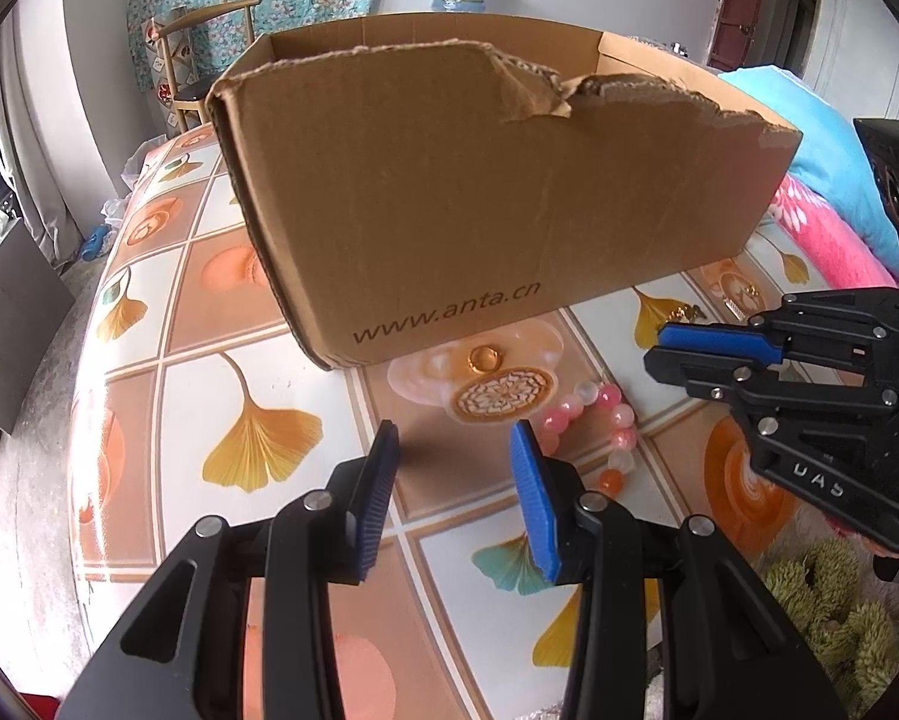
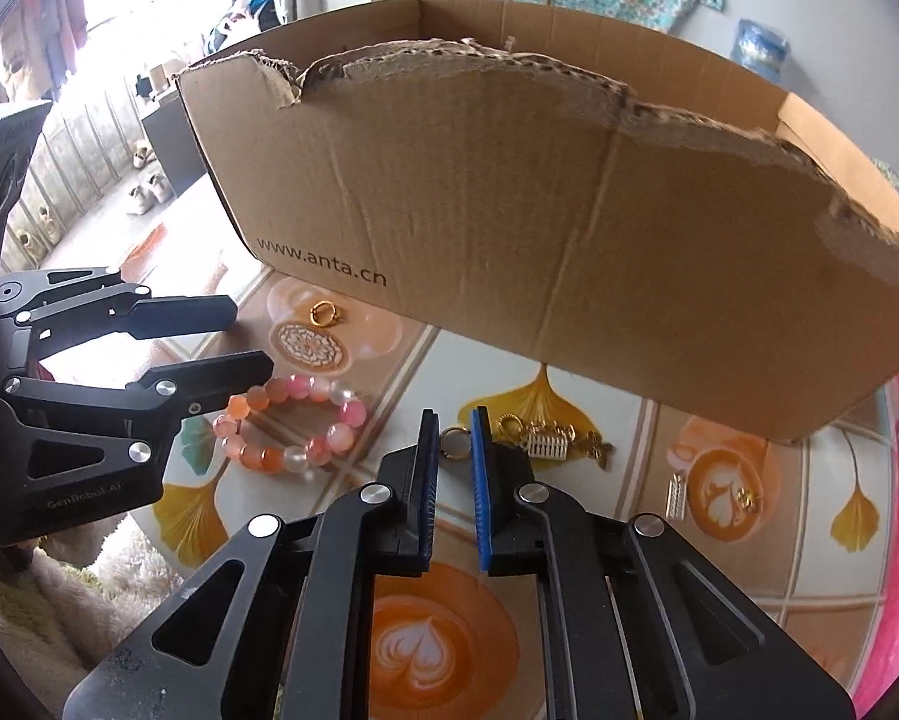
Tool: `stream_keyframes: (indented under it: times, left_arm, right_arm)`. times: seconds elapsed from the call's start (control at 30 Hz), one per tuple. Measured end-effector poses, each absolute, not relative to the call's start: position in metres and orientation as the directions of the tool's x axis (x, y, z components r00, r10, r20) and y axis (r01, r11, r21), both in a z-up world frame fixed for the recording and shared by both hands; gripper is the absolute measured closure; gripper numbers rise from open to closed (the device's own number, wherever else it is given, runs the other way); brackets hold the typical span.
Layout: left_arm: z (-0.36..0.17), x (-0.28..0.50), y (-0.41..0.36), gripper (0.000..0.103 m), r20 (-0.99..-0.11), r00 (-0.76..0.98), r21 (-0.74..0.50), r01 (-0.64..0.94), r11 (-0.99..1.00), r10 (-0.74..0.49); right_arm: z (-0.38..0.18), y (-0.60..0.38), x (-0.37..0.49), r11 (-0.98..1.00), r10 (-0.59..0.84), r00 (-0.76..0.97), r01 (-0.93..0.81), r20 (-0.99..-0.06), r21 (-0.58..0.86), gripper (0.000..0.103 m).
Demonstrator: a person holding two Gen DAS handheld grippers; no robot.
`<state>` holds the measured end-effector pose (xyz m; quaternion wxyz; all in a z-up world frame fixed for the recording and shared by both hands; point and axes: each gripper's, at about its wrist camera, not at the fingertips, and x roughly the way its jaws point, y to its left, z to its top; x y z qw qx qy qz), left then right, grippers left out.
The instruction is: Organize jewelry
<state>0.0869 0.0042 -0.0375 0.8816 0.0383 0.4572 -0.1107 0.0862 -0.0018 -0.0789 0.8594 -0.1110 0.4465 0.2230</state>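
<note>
A torn cardboard box [image 1: 485, 192] marked www.anta.cn stands on the patterned table; it also shows in the right wrist view [image 2: 569, 222]. A pink and orange bead bracelet [image 2: 290, 429] lies in front of it, also in the left wrist view [image 1: 599, 420]. A gold ring [image 1: 484, 358] lies by the box's base, also in the right wrist view [image 2: 324, 314]. My left gripper [image 1: 454, 444] is open, just left of the bracelet. My right gripper [image 2: 455, 420] is narrowly open with a second gold ring [image 2: 455, 443] lying between its tips. Gold charms and a small white comb piece [image 2: 548, 441] lie beyond.
More small gold and white pieces [image 2: 707, 495] lie on the table [image 2: 749, 570] to the right. A pink and blue blanket [image 1: 833, 204] lies past the box. Green shaggy fabric [image 1: 833, 600] sits at the table's near edge. A wooden chair [image 1: 209, 60] stands behind.
</note>
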Motion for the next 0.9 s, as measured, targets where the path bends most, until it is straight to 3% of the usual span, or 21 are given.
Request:
stream_keyframes:
  times: [0.33,0.47,0.63,0.9]
  left_arm:
    - [-0.020,0.102,0.007,0.065,-0.771,0.597,-0.081,0.256,0.963,-0.223]
    - [-0.027,0.113,-0.004,0.065,-0.781,0.591,-0.045,0.270,0.962,-0.202]
    - [-0.037,0.119,-0.010,0.077,-0.814,0.551,-0.038,0.264,0.964,-0.183]
    - [-0.038,0.118,-0.011,0.083,-0.816,0.560,0.001,0.254,0.967,-0.146]
  right_arm:
    - [-0.084,-0.008,0.080,0.892,0.312,0.495,-0.447,-0.811,0.070,0.094]
    - [-0.081,-0.013,0.078,0.892,0.316,0.495,-0.445,-0.809,0.076,0.094]
    - [-0.081,-0.018,0.082,0.892,0.327,0.492,-0.442,-0.807,0.092,0.094]
    - [-0.077,-0.035,0.092,0.892,0.342,0.488,-0.436,-0.803,0.115,0.094]
